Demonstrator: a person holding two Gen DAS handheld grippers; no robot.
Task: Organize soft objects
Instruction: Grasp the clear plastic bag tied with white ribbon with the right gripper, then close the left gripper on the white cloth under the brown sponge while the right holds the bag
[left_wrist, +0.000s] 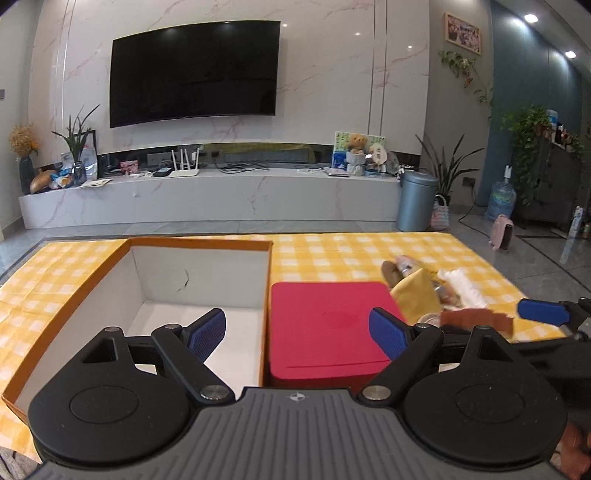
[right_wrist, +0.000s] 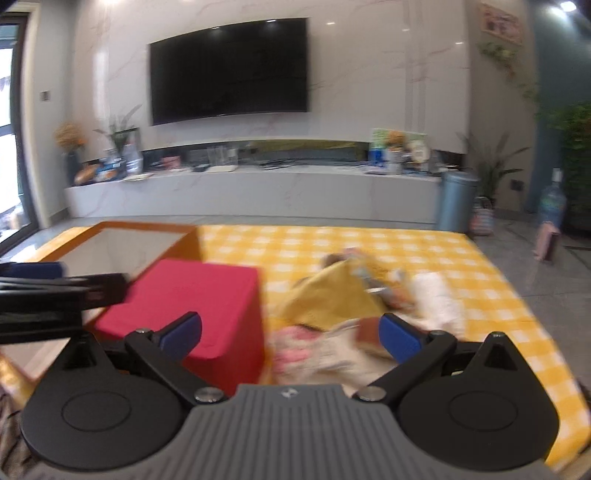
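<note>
Here the soft pile (right_wrist: 354, 295) lies beyond the right tongs (right_wrist: 291, 334) (spread wide).

Both tools looked alike. The left gripper (left_wrist: 297, 334) had a ribbed grey plastic body stamped with a small compass-like emblem, two round matte-black discs either side, and black linkage arms pinned with silver screws. Its fingers carried textured blue pads (left_wrist: 207, 332). The right gripper (right_wrist: 290, 338) matched it, with blue pads (right_wrist: 400, 338) too.
</note>
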